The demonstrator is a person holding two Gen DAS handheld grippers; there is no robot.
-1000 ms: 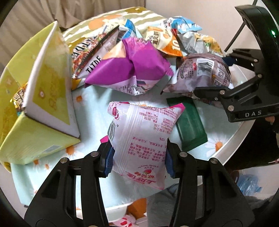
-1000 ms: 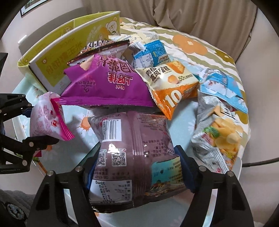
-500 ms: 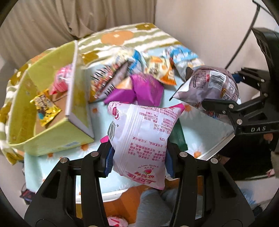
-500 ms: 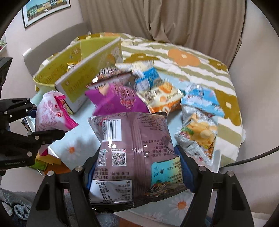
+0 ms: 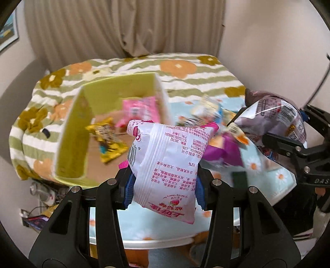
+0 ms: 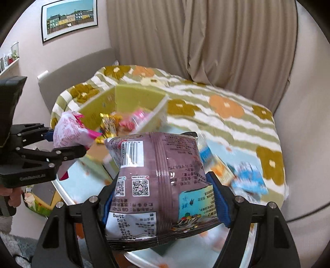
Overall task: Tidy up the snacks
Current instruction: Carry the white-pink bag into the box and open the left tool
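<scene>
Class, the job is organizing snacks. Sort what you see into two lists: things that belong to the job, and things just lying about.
Belongs to the job:
- white and pink packet, held by the left gripper
- purple bag, held by the right gripper
- yellow-green box
- blue packet on the table

Just lying about:
- curtain
- framed picture
- floral blanket

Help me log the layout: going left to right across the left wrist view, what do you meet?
Yellow-green box → gold snack packet inside it → white-and-pink snack bag held by the left gripper → magenta bag on the table → purple snack bag held by the right gripper.
</scene>
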